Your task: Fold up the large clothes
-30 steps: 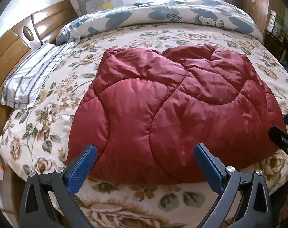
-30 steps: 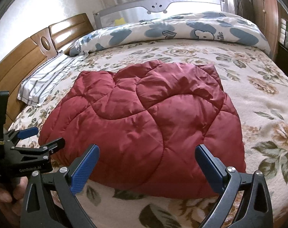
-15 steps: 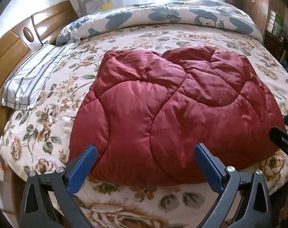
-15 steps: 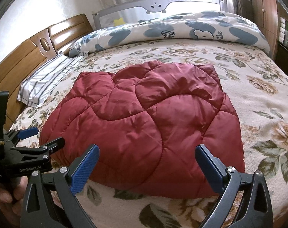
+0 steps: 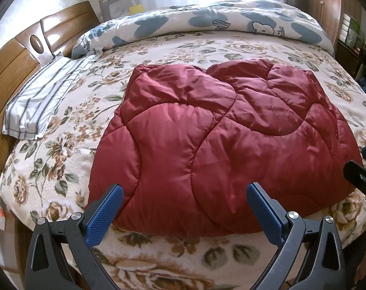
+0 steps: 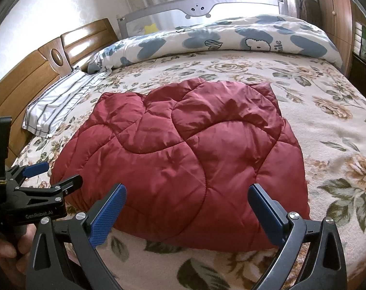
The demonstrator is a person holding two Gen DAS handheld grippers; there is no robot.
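A dark red quilted padded garment [image 5: 219, 142] lies folded into a puffy bundle on the floral bed cover [image 5: 69, 145]; it also shows in the right wrist view [image 6: 183, 159]. My left gripper [image 5: 183, 207] is open and empty, held just in front of the bundle's near edge. My right gripper [image 6: 186, 207] is open and empty, also just short of the near edge. The left gripper appears at the left of the right wrist view [image 6: 41, 176], and the right gripper at the right edge of the left wrist view [image 5: 362, 169].
A striped pillow [image 5: 42, 101] lies at the left by the wooden headboard [image 5: 11, 72]. A rolled white-and-blue duvet [image 5: 207, 24] lies along the far side before a grey bed rail [image 6: 199, 7]. Wooden wardrobes [image 6: 337, 12] stand at the right.
Both grippers have drawn back and risen slightly, so the bundle sits a little further away. The garment has not moved.
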